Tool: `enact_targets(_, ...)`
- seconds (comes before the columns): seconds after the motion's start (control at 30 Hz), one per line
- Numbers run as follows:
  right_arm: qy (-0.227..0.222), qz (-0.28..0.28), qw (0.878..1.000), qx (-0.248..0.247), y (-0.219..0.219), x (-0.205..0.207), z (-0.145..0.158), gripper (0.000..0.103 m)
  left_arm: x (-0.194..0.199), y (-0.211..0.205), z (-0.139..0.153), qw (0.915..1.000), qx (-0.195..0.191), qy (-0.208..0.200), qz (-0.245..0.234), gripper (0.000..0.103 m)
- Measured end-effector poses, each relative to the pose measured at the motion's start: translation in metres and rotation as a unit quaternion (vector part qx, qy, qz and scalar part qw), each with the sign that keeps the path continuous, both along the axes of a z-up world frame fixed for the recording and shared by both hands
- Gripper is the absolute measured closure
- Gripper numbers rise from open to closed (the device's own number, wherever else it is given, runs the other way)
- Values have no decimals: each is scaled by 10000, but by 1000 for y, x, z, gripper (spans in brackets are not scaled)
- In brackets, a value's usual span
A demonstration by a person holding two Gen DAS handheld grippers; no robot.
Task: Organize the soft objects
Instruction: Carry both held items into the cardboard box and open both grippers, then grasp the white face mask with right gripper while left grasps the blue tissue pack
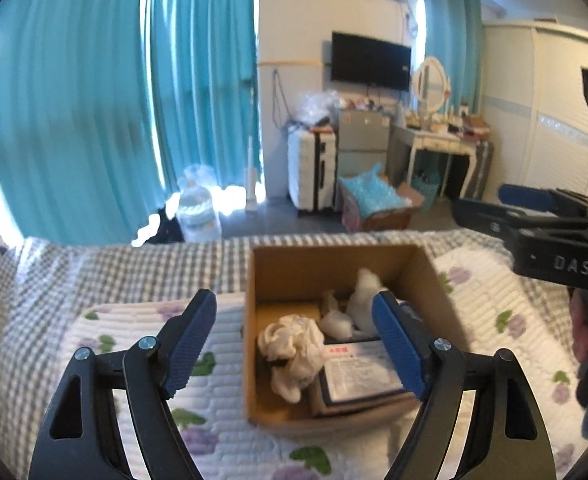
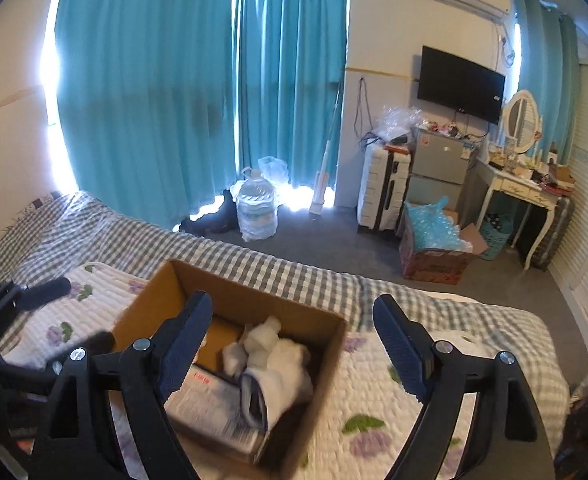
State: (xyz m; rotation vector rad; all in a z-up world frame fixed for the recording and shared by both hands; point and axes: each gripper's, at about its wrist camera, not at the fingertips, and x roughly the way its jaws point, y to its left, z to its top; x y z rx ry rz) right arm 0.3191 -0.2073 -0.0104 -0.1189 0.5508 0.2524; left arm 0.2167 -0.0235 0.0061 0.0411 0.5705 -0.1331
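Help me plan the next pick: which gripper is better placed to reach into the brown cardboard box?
Probably left. The left gripper is open, fingers framing the crumpled white cloth inside the brown cardboard box. The right gripper, also open, straddles the box's far right corner.

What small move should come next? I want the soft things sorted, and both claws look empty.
Probably lower the left claw, jaws open, onto the crumpled white cloth in the cardboard box. It lies directly between the fingers, on top and unobstructed, while the right claw hovers open above the box's far side.
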Motion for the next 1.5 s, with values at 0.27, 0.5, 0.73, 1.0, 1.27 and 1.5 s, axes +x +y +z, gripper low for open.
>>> enact_targets(0.27,-297,-53,9988,-395,-12,-115,66,10,-98,0,67,9983,6,-579,-20,4)
enact_targets(0.5,-283,57,9990,-351,-6,-181,68,5,-156,5,81,9972,3,-746,-59,0)
enact_targets(0.73,153,246,9984,-476,10,-182,-20,5,-155,18,26,9993,-27,-326,190,0)
enact_targets(1.0,882,510,9925,-670,31,-141,-136,5,-116,23,-82,9965,-60,556,626,0)
enact_targets(1.27,1424,154,9875,-664,23,-112,-198,5,-106,38,-150,9873,182,1307,887,0)
enact_targets(1.5,1612,231,9776,-1331,40,-112,-222,22,-107,40,-157,9854,108,1452,884,0)
